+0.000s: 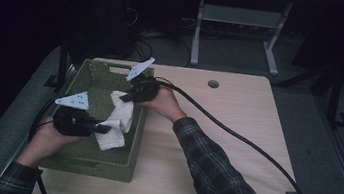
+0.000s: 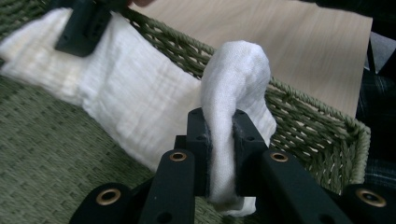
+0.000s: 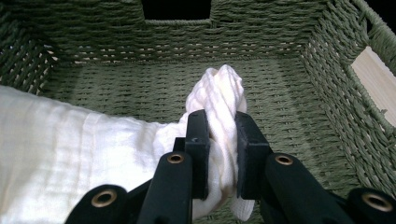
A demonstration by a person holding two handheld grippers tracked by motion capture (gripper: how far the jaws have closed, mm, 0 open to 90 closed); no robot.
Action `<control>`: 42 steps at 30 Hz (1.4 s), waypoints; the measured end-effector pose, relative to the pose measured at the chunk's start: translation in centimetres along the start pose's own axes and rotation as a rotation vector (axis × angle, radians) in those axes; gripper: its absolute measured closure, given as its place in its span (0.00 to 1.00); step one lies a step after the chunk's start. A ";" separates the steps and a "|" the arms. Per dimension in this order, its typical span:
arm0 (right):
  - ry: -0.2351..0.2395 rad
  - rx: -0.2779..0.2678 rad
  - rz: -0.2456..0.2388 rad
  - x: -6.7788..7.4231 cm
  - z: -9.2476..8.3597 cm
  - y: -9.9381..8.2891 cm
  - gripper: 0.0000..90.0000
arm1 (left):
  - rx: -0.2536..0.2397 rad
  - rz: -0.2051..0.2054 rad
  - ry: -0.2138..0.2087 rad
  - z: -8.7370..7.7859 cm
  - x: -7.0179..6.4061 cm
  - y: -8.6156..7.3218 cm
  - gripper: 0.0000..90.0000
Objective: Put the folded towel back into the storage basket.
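A white cloth (image 1: 117, 121) hangs stretched over the inside of a green woven basket (image 1: 81, 165) at the table's left. My left gripper (image 1: 105, 129) is shut on the cloth's near end; its jaws pinch a bunched fold of the cloth (image 2: 233, 79). My right gripper (image 1: 126, 97) is shut on the far end, with a twisted knot of the cloth (image 3: 219, 102) between its jaws above the basket floor (image 3: 140, 88). In the left gripper view, the right gripper (image 2: 81, 28) sits on the cloth's other end at the top left.
The basket (image 2: 322, 121) rests on a light wooden table (image 1: 235, 135) with a cable hole (image 1: 213, 84) near the far edge. A black cable (image 1: 254, 148) trails from the right gripper across the table. Beyond the table stands a white desk frame (image 1: 240, 25).
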State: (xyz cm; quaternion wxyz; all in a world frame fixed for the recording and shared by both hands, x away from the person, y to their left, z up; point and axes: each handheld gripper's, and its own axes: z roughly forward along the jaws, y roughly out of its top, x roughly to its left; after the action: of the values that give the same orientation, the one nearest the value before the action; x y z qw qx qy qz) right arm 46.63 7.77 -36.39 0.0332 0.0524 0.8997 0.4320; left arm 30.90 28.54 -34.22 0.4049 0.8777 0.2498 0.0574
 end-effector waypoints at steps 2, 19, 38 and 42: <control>-0.006 0.000 -0.012 0.0 0.0 0.0 0.86 | 0.012 0.004 -0.002 0.2 -0.1 -0.1 0.88; -0.016 -0.022 -0.020 0.1 0.0 -0.2 0.86 | 0.003 -0.023 0.008 1.6 0.4 -0.1 0.42; -0.078 -0.036 0.018 -4.9 0.5 0.0 0.81 | -0.084 -0.064 0.035 3.1 0.9 0.7 0.37; -0.145 -0.028 0.037 -5.8 0.3 0.2 0.55 | -0.083 -0.064 0.037 3.2 0.9 0.8 0.36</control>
State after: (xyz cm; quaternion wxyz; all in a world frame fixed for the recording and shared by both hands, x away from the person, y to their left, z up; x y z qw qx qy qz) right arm 52.45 7.40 -36.30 0.0909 0.0996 0.8877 0.4403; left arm 32.99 26.33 -35.85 0.4379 0.8505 0.2825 0.0710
